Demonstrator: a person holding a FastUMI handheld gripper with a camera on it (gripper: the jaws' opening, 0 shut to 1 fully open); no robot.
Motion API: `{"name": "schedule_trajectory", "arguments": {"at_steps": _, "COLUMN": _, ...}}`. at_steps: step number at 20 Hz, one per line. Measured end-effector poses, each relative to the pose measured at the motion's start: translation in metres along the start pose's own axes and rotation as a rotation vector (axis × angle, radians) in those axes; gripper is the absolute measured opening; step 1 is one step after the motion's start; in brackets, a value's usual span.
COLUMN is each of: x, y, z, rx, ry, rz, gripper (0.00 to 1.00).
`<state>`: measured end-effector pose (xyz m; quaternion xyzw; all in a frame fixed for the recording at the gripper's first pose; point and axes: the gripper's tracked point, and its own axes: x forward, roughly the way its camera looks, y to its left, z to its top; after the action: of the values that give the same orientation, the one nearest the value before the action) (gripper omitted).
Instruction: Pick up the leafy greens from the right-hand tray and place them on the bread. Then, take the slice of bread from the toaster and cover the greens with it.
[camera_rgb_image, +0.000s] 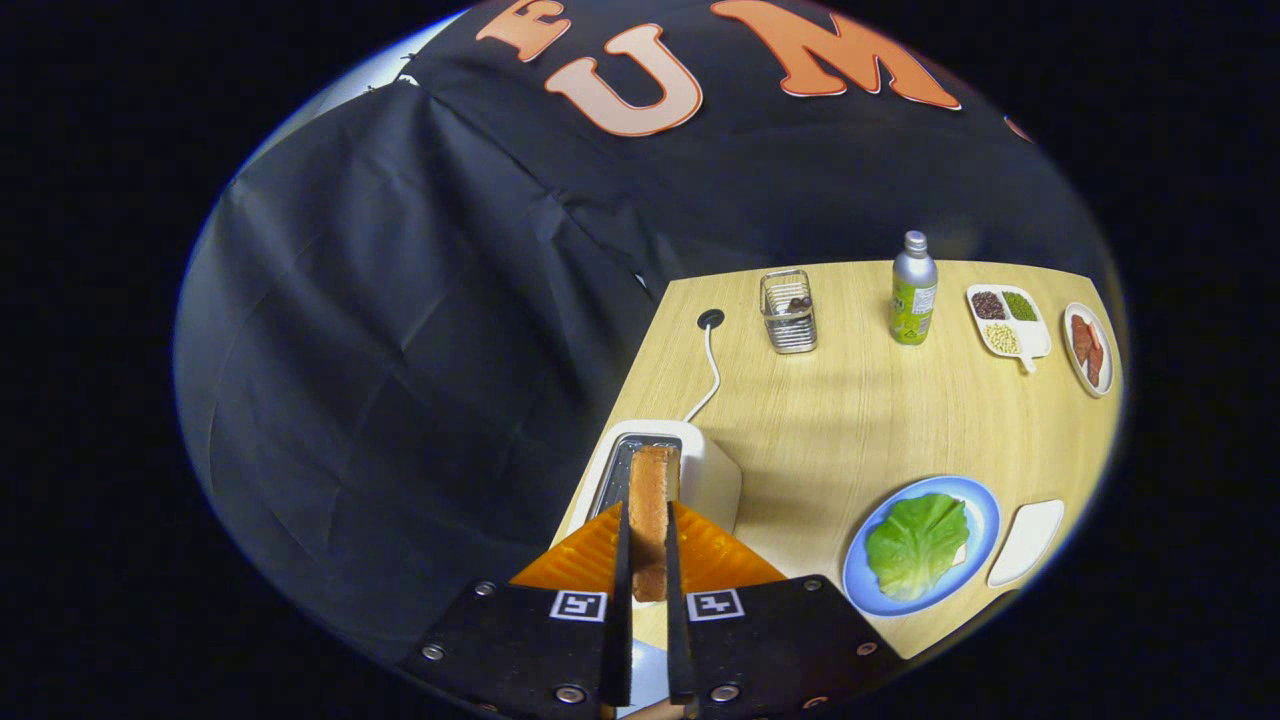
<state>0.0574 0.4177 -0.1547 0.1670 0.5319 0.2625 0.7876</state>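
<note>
Gripping the slice of bread (652, 520) edge-on, the gripper (648, 560) at bottom centre has both fingers pressed against its faces, just above the toaster (705, 470). Lower right, the leafy greens (918, 545) lie on the blue plate (985, 520), a small white tray (1028, 540) beside it. Farther up the wooden table (840, 420) stand a wire basket (788, 312), a bottle (913, 290) and a divided dish (1008, 320).

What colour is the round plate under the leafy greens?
Blue; the round blue plate under the leafy greens shows clearly in the gripper view.

No legible text — labels blurred.
</note>
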Motion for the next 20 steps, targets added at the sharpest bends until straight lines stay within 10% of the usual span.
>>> {"name": "schedule_trajectory", "arguments": {"at_steps": 20, "x": -0.031, "y": -0.152, "z": -0.045, "rx": 0.104, "ry": 0.005, "rz": -0.001, "gripper": 0.15}}
